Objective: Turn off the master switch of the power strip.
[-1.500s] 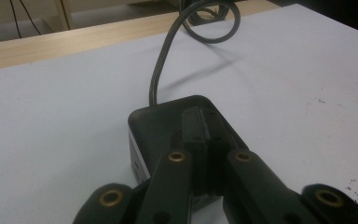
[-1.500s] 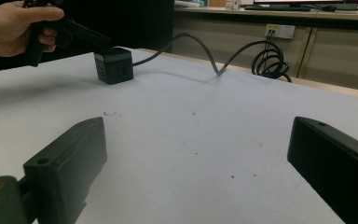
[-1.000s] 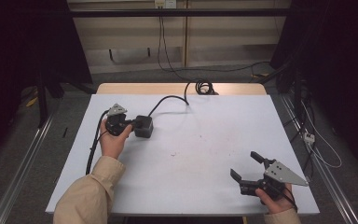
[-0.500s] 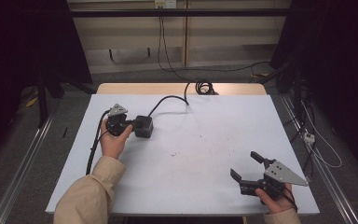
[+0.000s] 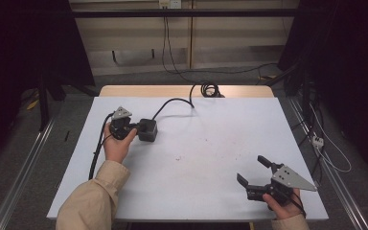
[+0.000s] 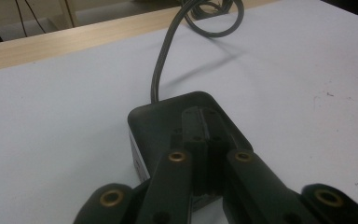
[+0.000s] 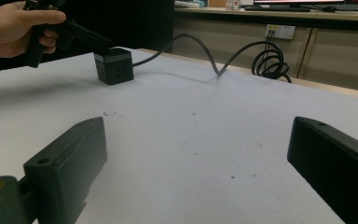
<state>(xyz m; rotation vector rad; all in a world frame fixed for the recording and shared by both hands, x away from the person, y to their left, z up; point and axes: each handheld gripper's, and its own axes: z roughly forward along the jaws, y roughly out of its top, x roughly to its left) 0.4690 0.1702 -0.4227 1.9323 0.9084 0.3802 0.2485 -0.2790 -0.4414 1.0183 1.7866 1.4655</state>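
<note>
Left tool (image 5: 133, 127): black two-jaw tool with a grey three-cornered plate, held in the person's left hand (image 5: 117, 143); its jaws were pressed together with nothing between them, and their tips lay on the top face of the black cube-shaped power socket block (image 5: 147, 129).
Hidden or unclear: in the left gripper view the closed jaws covered the near middle of the block's top (image 6: 168, 116), and the lower edge of that view cut off the block's near side; whether the tips pressed down or merely rested could not be told.
Cut off: the dark grey cable (image 5: 172, 102) ran from the block to a coil at the far edge, where its end was too small to make out.
Socket block: dark, rounded corners, a grey band around its upper part and small socket holes on one side in the right gripper view (image 7: 114, 65); it stood on the left part of the white worktop (image 5: 211, 158), towards the far side.
Right tool (image 5: 256, 171): black, with a grey plate, held low at the near right corner of the worktop, well apart from the block; its jaws were spread wide, gripping nothing.
</note>
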